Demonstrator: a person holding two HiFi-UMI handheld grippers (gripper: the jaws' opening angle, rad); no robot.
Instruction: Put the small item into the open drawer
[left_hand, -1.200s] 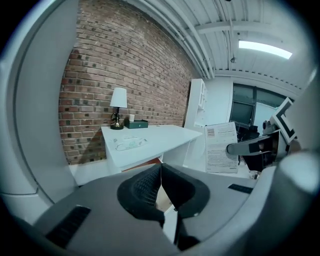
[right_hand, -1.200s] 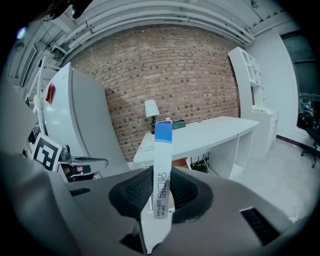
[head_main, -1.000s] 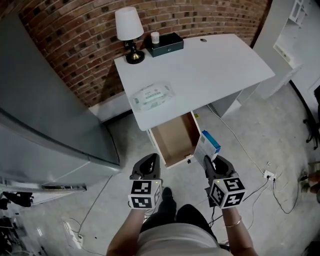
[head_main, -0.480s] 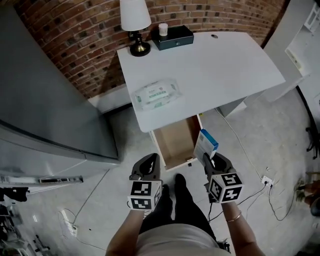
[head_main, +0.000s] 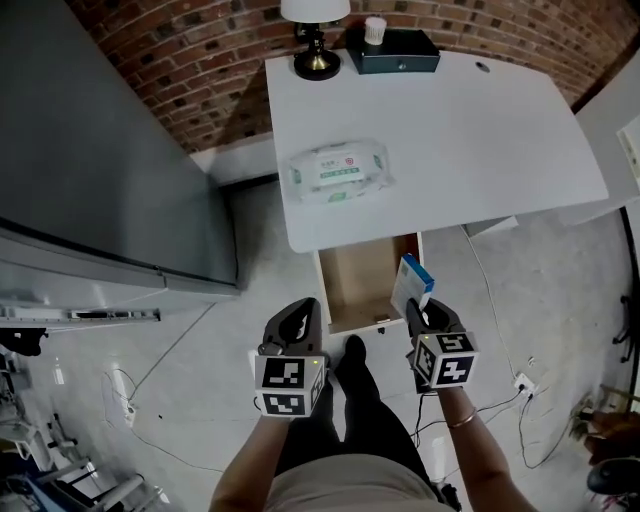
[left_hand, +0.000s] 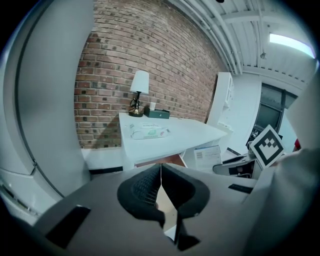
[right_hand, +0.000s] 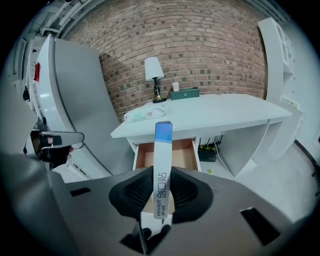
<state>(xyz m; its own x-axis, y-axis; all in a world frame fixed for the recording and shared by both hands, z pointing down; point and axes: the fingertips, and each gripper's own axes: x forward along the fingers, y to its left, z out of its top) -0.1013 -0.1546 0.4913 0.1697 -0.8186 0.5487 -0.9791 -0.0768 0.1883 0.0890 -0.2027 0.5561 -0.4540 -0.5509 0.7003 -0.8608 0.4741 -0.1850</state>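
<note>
The white tabletop is brightly, evenly lit; a shadow is cast on the brick wall left of it, and the open drawer under it is partly shaded. Both gripper views are bent by fisheye distortion and darkened at the corners.

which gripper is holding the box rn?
The right gripper: its jaws are clamped on the slim white box with the blue end. The left gripper has its jaws closed together on nothing.

left hand-held gripper + right hand-held gripper: 2 | counter: 1 | open drawer: 1 | lamp: 1 | wipes pack: 1 | dark box: 1 | blue-topped box: 1
</note>
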